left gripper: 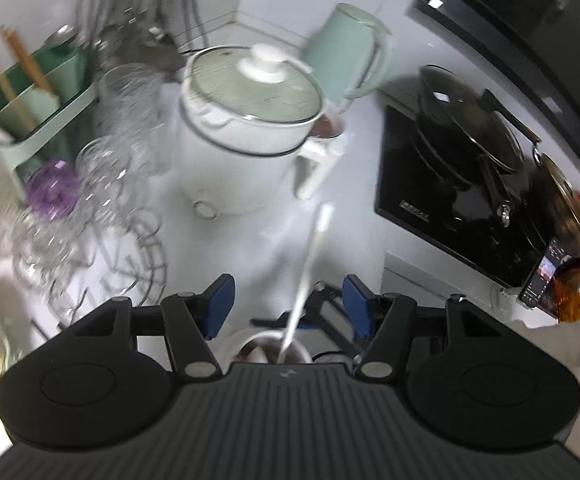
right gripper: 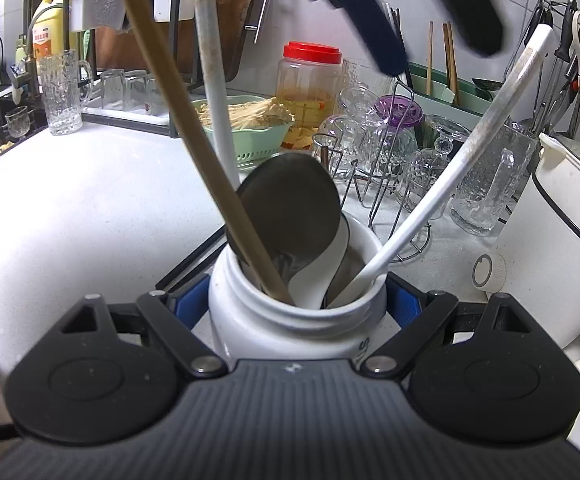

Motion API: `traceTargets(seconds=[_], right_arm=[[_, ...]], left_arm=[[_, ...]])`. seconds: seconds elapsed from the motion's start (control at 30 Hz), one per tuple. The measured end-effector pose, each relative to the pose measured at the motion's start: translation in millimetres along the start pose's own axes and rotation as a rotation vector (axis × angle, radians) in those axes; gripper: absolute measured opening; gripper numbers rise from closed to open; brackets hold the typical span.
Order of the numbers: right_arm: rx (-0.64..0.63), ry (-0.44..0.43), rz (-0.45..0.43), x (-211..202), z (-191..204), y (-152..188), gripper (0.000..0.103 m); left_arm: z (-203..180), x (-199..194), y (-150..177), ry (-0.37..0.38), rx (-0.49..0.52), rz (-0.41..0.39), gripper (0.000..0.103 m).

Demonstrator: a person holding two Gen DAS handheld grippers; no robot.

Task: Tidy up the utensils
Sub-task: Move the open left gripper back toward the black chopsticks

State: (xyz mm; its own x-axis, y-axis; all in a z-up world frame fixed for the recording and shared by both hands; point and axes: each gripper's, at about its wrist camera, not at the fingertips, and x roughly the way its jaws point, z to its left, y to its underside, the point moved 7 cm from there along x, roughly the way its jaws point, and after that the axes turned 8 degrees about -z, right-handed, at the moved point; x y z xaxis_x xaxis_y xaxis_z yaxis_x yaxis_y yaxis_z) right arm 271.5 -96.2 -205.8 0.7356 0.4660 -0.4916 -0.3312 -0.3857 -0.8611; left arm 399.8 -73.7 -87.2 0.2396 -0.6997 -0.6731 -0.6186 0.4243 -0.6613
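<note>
White utensil jar (right gripper: 290, 320) near the counter's front edge, crowded with a white spoon (right gripper: 430, 196), steel ladle (right gripper: 290, 208) and wooden handle (right gripper: 194, 140). Clamped on both sides by the right gripper (right gripper: 290, 304); left gripper (left gripper: 288, 304) above, pads apart, holding nothing. Likely between placements; next, fetching another loose utensil.

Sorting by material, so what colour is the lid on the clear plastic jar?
Red lid, clearest in the right wrist view.
</note>
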Motion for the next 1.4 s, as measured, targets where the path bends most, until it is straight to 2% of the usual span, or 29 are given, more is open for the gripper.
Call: traceTargets(seconds=[0.1,0.17,0.2,0.23,0.27,0.3,0.5,0.73,0.83,0.93,1.0,1.07,1.23,1.4], right_arm=[[0.000,-0.003,0.001,-0.1,-0.4,-0.3,0.092],[-0.001,-0.003,0.003,-0.4,-0.3,-0.2,0.092],[-0.001,-0.004,0.003,-0.5,-0.4,-0.1,0.092],[0.000,-0.004,0.003,-0.4,-0.5,0.0,0.092],[-0.001,-0.004,0.003,-0.3,-0.6,-0.1,0.092],[-0.002,-0.005,0.002,-0.2,-0.5,-0.1,0.092],[-0.005,-0.012,0.002,-0.4,-0.6,0.2,0.092],[0.000,-0.013,0.007,-0.4,-1.0,-0.4,0.092],[0.004,-0.010,0.011,-0.3,-1.1,-0.5,0.092],[0.005,-0.007,0.015,0.0,-1.2,-0.8,0.092],[0.007,-0.003,0.016,0.4,-1.0,-0.9,0.092],[0.008,0.003,0.017,0.2,-0.6,-0.6,0.092],[0.014,0.018,0.029,0.4,0.8,-1.1,0.092],[0.034,0.045,0.038,2.2,2.0,-1.9,0.092]], left_arm=[[-12.6,6.1,-8.1,-0.004,0.047,-0.035,0.061],[-18.9,7.9,-12.1,-0.004,0.058,-0.057,0.046],[-20.8,8.8,-13.7,-0.009,0.060,-0.066,0.042],[-22.4,10.4,-15.6,-0.022,0.065,-0.073,0.031],[-23.6,11.5,-16.6,-0.034,0.069,-0.079,0.012],[-24.7,12.4,-17.4,-0.042,0.069,-0.083,0.009],[-34.2,9.1,-14.4,-0.077,0.089,-0.076,0.009],[-36.0,3.5,-10.7,-0.096,0.062,-0.080,0.010],[-32.5,-1.1,-11.4,-0.125,0.021,-0.084,0.010],[-28.7,-19.4,-14.8,-0.149,-0.031,-0.133,0.011],[-24.7,-42.1,-15.6,-0.169,-0.072,-0.199,0.021],[-20.2,-68.0,-12.9,-0.207,-0.109,-0.266,0.037],[-16.7,-128.0,9.8,-0.314,-0.170,-0.395,0.046],[-4.1,-170.4,51.3,-0.417,-0.282,-0.473,0.047]])
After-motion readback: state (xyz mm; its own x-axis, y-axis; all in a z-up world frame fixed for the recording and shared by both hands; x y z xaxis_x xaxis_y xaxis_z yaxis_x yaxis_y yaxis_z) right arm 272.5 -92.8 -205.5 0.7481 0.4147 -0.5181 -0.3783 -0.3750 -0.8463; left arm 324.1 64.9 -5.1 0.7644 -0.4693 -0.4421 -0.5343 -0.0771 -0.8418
